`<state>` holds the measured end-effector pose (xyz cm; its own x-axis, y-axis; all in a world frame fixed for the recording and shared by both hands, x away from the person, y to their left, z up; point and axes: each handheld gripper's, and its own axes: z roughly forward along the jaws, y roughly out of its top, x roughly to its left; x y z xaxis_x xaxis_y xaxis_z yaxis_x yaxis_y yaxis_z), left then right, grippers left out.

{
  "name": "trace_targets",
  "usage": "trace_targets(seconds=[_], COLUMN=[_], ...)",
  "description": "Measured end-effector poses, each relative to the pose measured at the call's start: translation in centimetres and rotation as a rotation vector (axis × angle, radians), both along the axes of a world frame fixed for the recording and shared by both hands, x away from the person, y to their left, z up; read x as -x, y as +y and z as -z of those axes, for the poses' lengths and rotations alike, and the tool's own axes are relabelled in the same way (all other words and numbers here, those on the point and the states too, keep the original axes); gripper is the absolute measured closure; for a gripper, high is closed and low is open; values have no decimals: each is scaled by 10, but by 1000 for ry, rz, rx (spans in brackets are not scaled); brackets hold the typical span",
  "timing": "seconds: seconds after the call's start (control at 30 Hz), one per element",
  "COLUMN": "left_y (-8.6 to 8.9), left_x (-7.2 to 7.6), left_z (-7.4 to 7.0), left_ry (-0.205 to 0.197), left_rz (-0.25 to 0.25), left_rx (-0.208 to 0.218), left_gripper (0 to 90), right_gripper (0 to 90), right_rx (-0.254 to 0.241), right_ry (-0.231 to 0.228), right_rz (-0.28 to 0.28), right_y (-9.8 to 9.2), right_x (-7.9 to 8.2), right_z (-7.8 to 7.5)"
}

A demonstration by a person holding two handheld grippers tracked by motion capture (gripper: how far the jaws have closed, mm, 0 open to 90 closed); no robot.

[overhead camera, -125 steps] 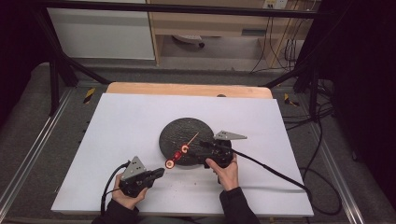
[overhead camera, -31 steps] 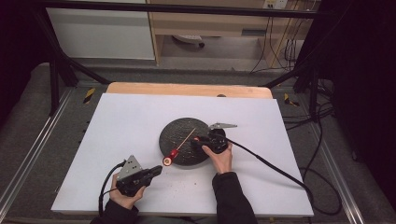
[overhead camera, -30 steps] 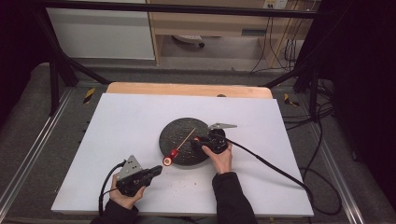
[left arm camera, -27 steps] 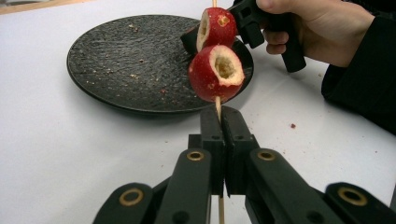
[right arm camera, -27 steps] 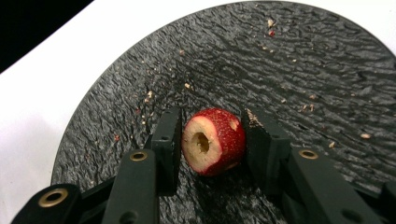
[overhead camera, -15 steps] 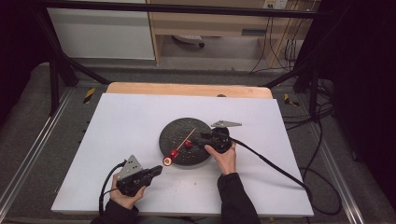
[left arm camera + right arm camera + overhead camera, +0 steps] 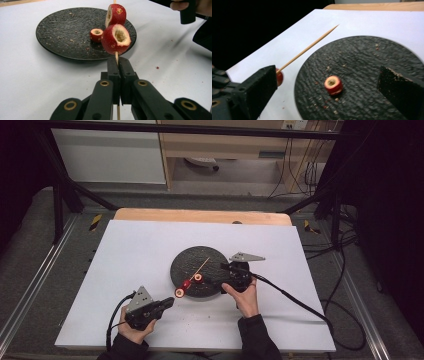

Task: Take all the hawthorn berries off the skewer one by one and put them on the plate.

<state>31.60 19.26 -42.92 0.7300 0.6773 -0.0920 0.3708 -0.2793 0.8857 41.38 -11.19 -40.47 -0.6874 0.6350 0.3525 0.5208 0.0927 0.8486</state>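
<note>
Since a second ago my right gripper point(image 7: 218, 281) has lifted off the black plate point(image 7: 189, 265), its fingers just opening wide and bare, leaving one cored red fruit piece point(image 7: 333, 85) lying loose on the crumb-strewn plate. My left gripper point(image 7: 117, 65) keeps its fingers clamped on the skewer point(image 7: 201, 267), which slants over the plate's near rim above the white tabletop point(image 7: 135, 250) with two fruit pieces point(image 7: 116, 38) threaded on it.

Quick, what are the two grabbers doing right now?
Left gripper: shut on the skewer.
Right gripper: open, holding nothing; jaws just opened.
</note>
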Motion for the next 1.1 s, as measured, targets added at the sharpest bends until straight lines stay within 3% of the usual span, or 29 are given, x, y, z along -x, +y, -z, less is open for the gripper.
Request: trace_targets(seconds=[0.23, 0.5, 0.63, 0.9, 0.93, 1.0, 1.1], left_y=[0, -1, -4, -11, -12, -12, -13], left_x=[0, -1, 0, 1, 1, 1, 1], left_z=[0, 1, 2, 3, 3, 3, 3], left_ry=[-2, 1, 0, -3, -3, -5, -3], left_rz=[-1, 1, 9, 22, 23, 26, 29], left_rx=[2, -1, -5, -14, -13, -14, -15], left_gripper=[883, 882, 883, 883, 883, 883, 883], right_gripper=[25, 67, 133, 291, 355, 376, 481], right_rx=[-75, -126, -152, -138, -152, -155, -166], right_ry=[-14, -9, -9, 4, 11, 16, 29], right_rz=[5, 12, -9, -64, -73, -75, -90], right_y=[11, 19, 23, 37, 38, 39, 39], right_x=[14, 26, 29, 29, 29, 29, 29], right_z=[9, 15, 19, 25, 27, 27, 28])
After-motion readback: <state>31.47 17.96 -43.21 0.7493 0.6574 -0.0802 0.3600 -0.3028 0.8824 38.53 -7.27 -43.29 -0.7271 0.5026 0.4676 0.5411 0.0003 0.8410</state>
